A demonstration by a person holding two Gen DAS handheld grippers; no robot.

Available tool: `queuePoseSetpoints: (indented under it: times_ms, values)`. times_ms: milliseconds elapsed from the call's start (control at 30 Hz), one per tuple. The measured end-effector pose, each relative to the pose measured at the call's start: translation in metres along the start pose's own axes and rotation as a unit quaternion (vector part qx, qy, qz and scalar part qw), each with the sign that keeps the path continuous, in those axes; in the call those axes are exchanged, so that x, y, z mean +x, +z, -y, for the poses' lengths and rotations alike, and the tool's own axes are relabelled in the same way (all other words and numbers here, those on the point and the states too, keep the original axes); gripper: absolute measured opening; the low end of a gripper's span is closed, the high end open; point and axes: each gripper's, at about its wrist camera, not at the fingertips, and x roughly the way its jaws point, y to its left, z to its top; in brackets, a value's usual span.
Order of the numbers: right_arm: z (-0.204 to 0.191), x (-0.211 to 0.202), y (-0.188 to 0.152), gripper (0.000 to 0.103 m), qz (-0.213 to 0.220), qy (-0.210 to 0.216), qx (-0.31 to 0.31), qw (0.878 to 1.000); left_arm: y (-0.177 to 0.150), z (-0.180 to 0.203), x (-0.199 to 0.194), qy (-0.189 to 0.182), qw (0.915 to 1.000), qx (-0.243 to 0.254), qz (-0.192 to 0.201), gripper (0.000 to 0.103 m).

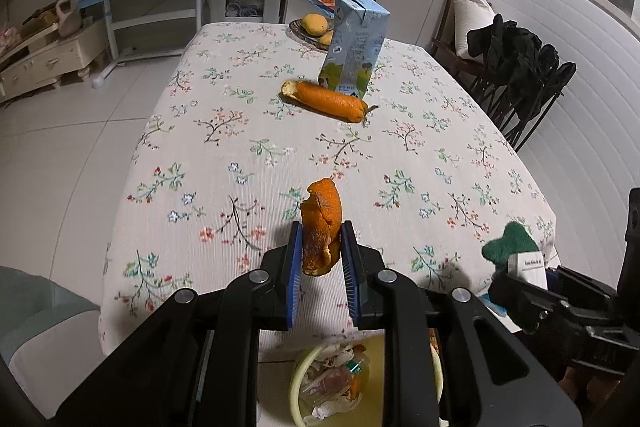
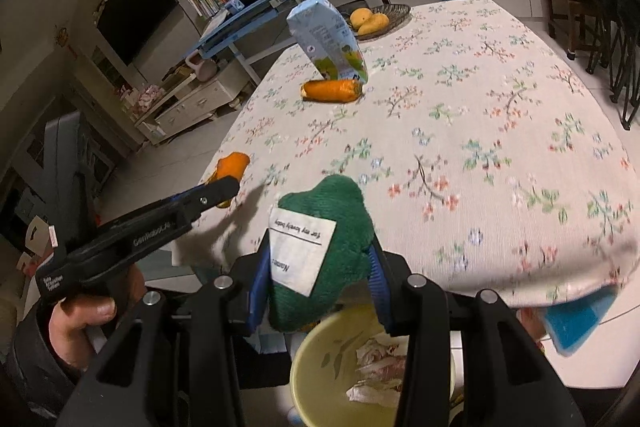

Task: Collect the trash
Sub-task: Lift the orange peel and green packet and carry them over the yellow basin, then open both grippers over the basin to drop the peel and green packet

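Over the near edge of the floral-clothed surface (image 1: 224, 147), I hold a curled, leathery orange peel (image 1: 320, 227) pinched upright in my left tongs (image 1: 320, 255). My right tongs (image 2: 320, 267) clamp a fuzzy green plush piece (image 2: 332, 251) with a white tag. Both hover above the pale yellow bin (image 2: 308, 367) of crumpled trash.

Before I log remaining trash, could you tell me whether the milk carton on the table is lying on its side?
No, the milk carton stands upright on the floral tablecloth, just behind an orange peel.
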Motion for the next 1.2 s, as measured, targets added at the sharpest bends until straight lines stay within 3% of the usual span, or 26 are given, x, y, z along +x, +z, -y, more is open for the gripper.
queuePoseSetpoints:
  times_ms: [1200]
  values:
    - [-0.009,-0.007,-0.070,0.045,-0.076,-0.019,0.003,0.997,-0.067,0.021,-0.031,-0.012,0.9994,0.022,-0.024,0.019]
